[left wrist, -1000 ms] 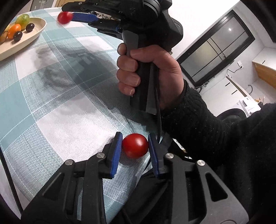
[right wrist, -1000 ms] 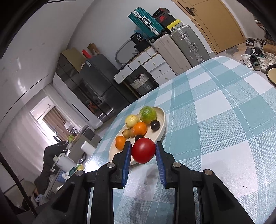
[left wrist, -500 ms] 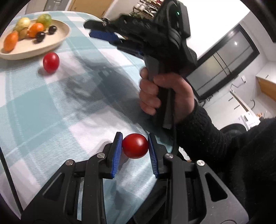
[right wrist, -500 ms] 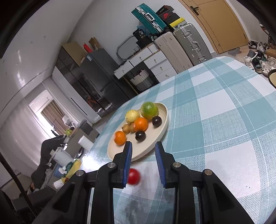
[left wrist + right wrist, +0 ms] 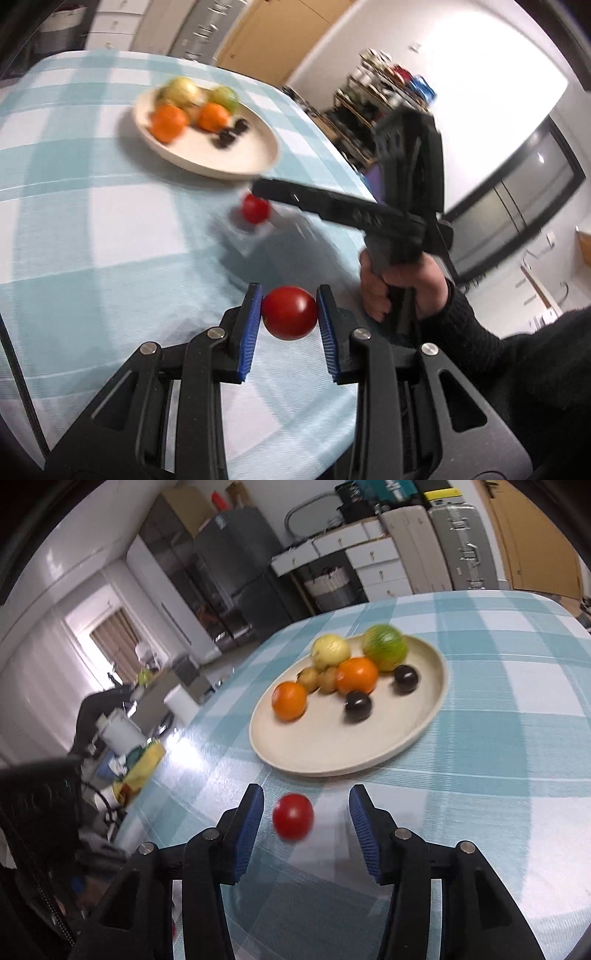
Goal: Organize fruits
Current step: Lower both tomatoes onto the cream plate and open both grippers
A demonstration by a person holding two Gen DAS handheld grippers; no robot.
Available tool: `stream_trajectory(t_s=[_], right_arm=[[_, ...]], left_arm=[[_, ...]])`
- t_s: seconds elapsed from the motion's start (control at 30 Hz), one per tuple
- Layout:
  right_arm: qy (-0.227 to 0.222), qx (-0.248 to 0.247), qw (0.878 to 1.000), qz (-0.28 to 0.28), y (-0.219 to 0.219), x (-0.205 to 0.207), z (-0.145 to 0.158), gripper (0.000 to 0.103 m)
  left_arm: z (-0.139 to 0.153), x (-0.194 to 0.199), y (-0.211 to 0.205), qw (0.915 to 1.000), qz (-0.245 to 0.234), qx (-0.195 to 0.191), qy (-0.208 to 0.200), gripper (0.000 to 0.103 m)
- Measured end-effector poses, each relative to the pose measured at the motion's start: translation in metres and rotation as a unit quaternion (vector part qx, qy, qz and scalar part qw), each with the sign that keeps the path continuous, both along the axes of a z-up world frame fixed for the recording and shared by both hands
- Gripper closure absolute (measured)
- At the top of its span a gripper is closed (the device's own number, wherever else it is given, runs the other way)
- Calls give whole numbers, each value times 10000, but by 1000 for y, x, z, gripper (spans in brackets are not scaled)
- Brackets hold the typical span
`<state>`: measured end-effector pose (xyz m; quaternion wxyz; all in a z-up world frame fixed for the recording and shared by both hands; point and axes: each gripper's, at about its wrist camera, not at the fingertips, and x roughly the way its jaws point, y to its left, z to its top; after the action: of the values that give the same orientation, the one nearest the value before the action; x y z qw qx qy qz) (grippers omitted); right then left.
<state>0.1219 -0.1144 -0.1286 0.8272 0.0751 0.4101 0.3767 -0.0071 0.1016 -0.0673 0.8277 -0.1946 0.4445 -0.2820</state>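
Tomato, loose [image 5: 293, 816]: small, red, round, no long axis to line up on. Lies on the checked tablecloth [image 5: 517, 709] just short of the plate's near rim, not on the plate.

Right gripper [image 5: 306, 825]: jaws apart, having just been opening; the loose tomato sits in the gap, nearer the left-hand pad, touching neither so far as the blur allows. It lies straight ahead of this gripper, with the plate directly beyond. In the left wrist view the same gripper reaches in from the right, its tip just over this tomato [image 5: 255, 208].

Left gripper [image 5: 290, 325]: blue pads [image 5: 250, 332] clamped on a second tomato [image 5: 290, 313], carried clear of the cloth. From here the plate lies ahead and to the left, well apart, the loose tomato between.

Plate [image 5: 332, 753]: cream, shallow, round. Holds two oranges, a green fruit, a yellow fruit, small brown fruits and two dark plums, all grouped toward the far side; near half bare.

Judgement: the right hand is the nearer to the loose tomato and to the plate; a re-grip and a short forward carry over the rim would seat it on the bare near half.

Hand [image 5: 402, 291]: bare, black sleeve, grasping the right gripper's handle.
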Motion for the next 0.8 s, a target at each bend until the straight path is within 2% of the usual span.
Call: stream_trajectory(t_s=[0.13, 0.27, 0.37, 0.43, 0.5, 0.63, 0.8], right_arm=[[60, -223, 9997, 94, 14, -2, -4, 53], [7, -557, 9984, 79, 25, -6, -10, 55], [-12, -653, 9979, -6, 27, -4, -11, 64], [-9, -688, 9976, -33, 28, -1, -12, 75], [-42, -718, 9974, -32, 29, -1, -11, 76], [-280, -603, 9978, -65, 23, -9, -2, 77], [-375, -109, 9990, -225, 2, -3, 22, 77]], left_arm=[[1, 12, 11, 9995, 292, 62, -128, 76], [8, 21, 26, 9988, 387, 92, -283, 76], [16, 28, 28, 9979, 482, 89, -416, 76], [21, 33, 30, 9973, 551, 101, -473, 76], [24, 39, 31, 9969, 607, 132, -490, 76], [27, 59, 28, 9963, 678, 37, -533, 76], [37, 93, 18, 9946, 777, 43, -685, 76]])
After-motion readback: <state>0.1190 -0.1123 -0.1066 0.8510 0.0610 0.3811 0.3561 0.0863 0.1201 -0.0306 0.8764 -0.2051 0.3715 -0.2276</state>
